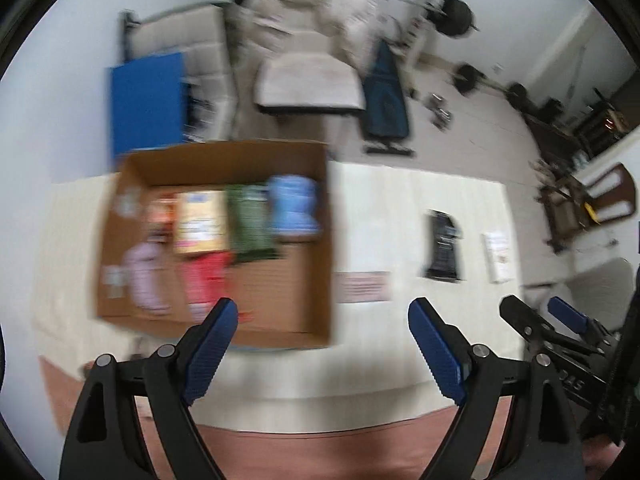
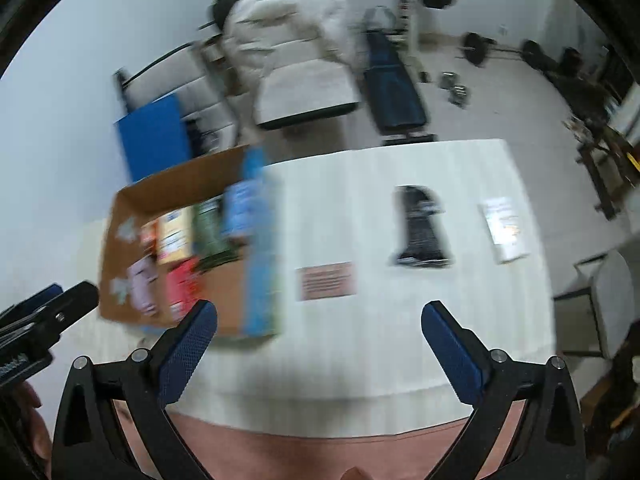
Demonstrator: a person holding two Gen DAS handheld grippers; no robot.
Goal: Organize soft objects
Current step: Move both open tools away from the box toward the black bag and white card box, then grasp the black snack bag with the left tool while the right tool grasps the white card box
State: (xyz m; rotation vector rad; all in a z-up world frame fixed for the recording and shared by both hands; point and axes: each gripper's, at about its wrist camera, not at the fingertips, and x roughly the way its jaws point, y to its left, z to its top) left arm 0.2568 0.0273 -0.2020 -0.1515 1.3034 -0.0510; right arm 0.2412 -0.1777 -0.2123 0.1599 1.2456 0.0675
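An open cardboard box (image 1: 312, 240) stands on a white cloth-covered table (image 1: 380, 360); it also shows in the right wrist view (image 2: 120, 216). Inside lie several soft packs: lilac (image 1: 144, 280), red (image 1: 204, 284), orange-white (image 1: 200, 222), green (image 1: 250, 224) and light blue (image 1: 294, 210). On the cloth to the right lie a black pack (image 1: 442, 246) (image 2: 420, 226), a white pack (image 1: 498, 256) (image 2: 506, 228) and a pink card (image 1: 362, 286) (image 2: 326, 280). My left gripper (image 1: 322, 312) is open and empty near the box's front. My right gripper (image 2: 320, 316) is open and empty above the cloth. Both views are motion-blurred.
Behind the table are a cushioned chair (image 1: 308, 80), a blue board (image 1: 146, 100), a weight bench (image 1: 384, 96) and barbells (image 2: 476, 50) on the floor. A wooden chair (image 1: 608, 192) stands at the right. The table's front edge is near me.
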